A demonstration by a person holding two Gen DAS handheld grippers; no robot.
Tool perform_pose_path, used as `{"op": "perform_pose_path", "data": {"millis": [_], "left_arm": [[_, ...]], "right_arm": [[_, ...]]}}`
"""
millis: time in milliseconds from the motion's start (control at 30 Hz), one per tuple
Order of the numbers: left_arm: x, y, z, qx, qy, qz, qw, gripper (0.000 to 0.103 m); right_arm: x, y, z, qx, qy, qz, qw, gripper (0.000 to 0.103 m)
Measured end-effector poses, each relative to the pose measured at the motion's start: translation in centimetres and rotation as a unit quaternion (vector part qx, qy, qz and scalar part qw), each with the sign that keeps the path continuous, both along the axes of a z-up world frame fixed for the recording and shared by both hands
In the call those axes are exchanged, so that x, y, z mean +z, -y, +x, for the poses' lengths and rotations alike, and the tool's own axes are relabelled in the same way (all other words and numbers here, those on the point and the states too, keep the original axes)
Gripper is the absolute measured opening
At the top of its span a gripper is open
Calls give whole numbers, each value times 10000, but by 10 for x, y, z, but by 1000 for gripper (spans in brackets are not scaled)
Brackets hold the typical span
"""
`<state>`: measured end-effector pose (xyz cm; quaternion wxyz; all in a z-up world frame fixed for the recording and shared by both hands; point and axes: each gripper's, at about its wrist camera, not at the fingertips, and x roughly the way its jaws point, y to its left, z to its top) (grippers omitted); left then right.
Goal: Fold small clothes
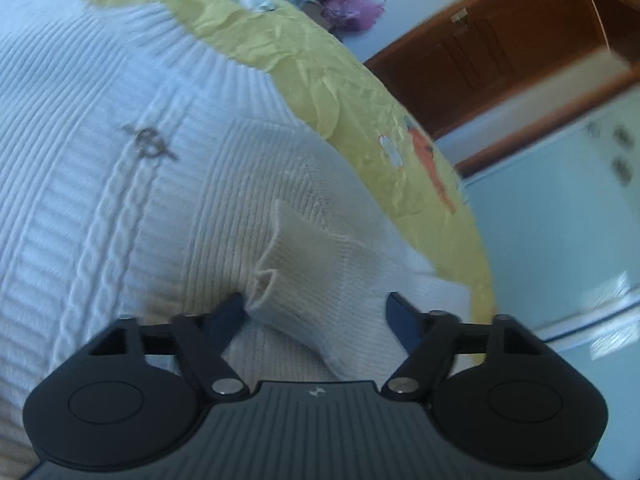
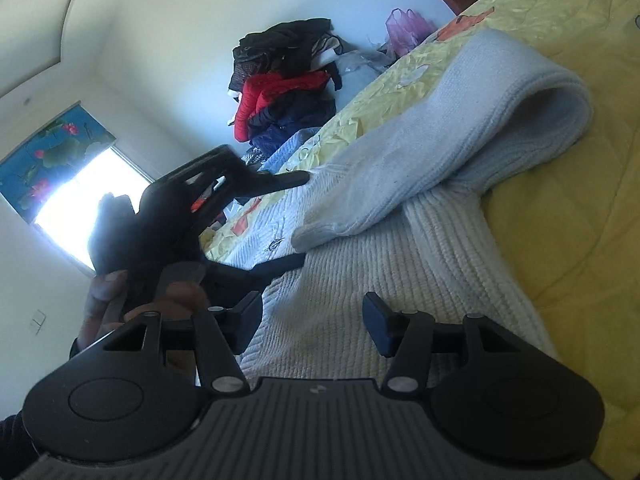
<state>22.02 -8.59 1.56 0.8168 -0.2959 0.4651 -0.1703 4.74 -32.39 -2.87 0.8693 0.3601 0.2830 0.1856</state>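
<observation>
A: Where do you stand with the white knit sweater (image 1: 100, 168)?

B: It lies flat on the yellow bedspread (image 1: 320, 80), one sleeve (image 2: 460, 136) already folded across the body. Your left gripper (image 1: 316, 312) is half open around the other cuff (image 1: 304, 256), not pinching it. The right gripper (image 2: 312, 320) hovers half open, empty.

A: What's left?

B: The second sleeve and the body folds, I'd judge. The hem is cut off and the left view is blurred.

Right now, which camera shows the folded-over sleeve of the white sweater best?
The right wrist view: the sleeve shows whole, looped back across the sweater on the yellow bedspread. The left wrist view shows only its blurred cuff end.
</observation>
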Motion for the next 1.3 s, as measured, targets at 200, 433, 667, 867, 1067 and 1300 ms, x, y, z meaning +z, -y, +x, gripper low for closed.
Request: {"op": "perform_pose_path", "data": {"millis": [200,433,667,867,1067,1300], "left_arm": [[8,18,-5,-252,449,1290,9903,12],[62,18,-31,-406,1834,1938,9629,8],[86,-60,-65,52,2559,2534,9329,8],[43,-148,-69,771,1637,2783,9433,8],[22,-155,-83,717,1488,2914,9422,9],[41,-160,-126,1239,1819,3307,9177,14]], "right_arm": [[1,-1,-1,-36,16,5,10000,61],[3,-6,-2,-56,5,-181,9998,60],[6,-8,-1,-63,-6,-288,9996,60],[9,-12,-1,-52,-14,-398,9992,60],[12,-16,1,-40,-36,-571,9984,60],[60,-33,4,127,379,-1504,9878,66]]}}
